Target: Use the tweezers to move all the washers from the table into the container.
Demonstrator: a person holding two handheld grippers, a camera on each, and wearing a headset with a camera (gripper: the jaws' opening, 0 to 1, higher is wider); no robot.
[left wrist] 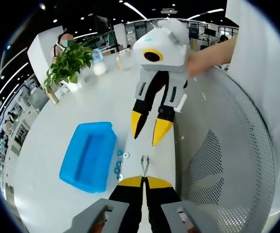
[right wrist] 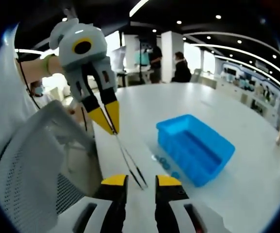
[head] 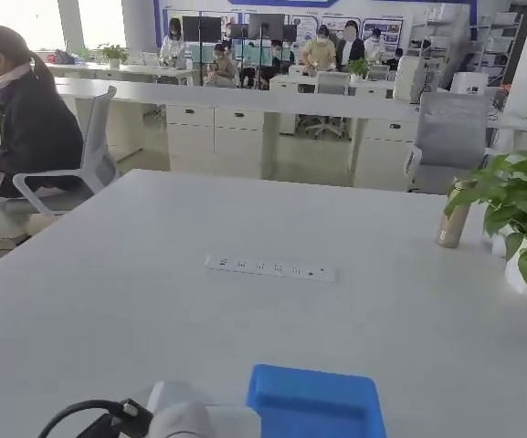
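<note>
Blue rectangular plastic container (left wrist: 89, 155) is resting on the white table (left wrist: 110, 97), showing its plain blue floor; small ring-shaped washers (left wrist: 121, 162) are lying just beside it. Left gripper (left wrist: 145, 181) is clamping thin metal tweezers (left wrist: 144, 164); right gripper (right wrist: 141, 180) is holding its jaws apart.

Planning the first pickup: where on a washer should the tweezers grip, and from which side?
Probably the rim: the washers lie flat on the table beside the blue container, so come down from above, on the side away from its wall, one tweezers tip in the hole.
</note>
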